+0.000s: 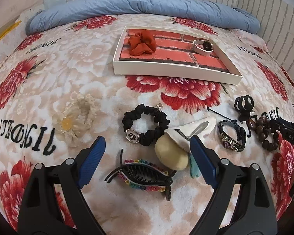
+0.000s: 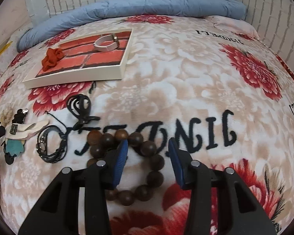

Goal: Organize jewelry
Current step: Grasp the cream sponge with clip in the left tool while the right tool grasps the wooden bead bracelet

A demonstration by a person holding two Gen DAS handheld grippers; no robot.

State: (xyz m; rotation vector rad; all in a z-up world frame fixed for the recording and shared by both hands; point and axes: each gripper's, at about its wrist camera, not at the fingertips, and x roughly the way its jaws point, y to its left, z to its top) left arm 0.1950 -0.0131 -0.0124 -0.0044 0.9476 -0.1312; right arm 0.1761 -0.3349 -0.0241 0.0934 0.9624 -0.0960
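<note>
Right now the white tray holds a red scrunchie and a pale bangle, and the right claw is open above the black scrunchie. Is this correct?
Not quite. The right claw is open, but above the brown bead bracelet, not the black scrunchie, as the right wrist view shows. The white tray does hold the red scrunchie and the pale bangle.

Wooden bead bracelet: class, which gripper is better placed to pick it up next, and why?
The right gripper. Its open jaws already straddle one side of the wooden bead bracelet, right beneath it. The left gripper hangs open over the rainbow hair claw, with the bracelet far off to its right.
</note>
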